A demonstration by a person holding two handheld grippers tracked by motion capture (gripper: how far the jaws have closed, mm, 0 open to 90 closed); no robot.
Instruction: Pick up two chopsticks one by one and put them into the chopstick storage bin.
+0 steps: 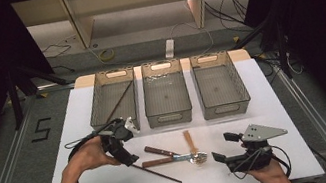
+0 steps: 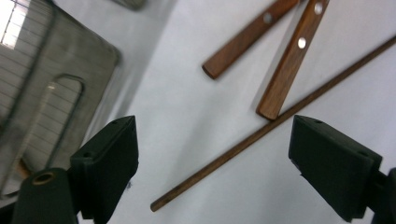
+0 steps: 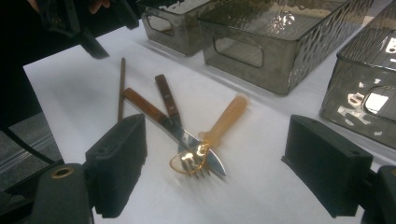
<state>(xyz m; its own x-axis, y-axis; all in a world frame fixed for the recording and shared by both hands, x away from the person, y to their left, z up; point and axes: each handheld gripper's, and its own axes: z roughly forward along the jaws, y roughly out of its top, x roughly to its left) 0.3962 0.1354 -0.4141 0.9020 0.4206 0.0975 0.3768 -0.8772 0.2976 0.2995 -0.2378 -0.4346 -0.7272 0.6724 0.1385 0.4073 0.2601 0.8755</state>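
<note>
Chopstick (image 2: pixel 261 133) lies flat on the white table (image 1: pixel 265 104), near edge, left of centre, running diagonally; your left gripper (image 2: pixel 212 163) hangs over it with jaws wide apart, nothing between the pads, the stick crossing the gap below them without contact. One wooden handle end sits just beside the stick, maybe touching, can't tell. Right next to it: knife (image 3: pixel 187 135) and fork (image 3: pixel 161 116), both wood-handled, crossed, blades and tines pointing toward your right side. A translucent amber utensil (image 3: pixel 224 121) leans into the same pile, its head overlapping the fork tines. Your right gripper (image 3: pixel 215 172) sits near the front edge at the right, aimed at that pile, jaws also spread, holding nothing, well apart from the cutlery. Three smoky plastic bins stand in a row at the far side; the left bin (image 1: pixel 113 103) holds a second chopstick (image 1: pixel 119 100) lying diagonally. Middle bin (image 1: pixel 166 93) and right bin (image 1: pixel 219 84) stand just beside it.
</note>
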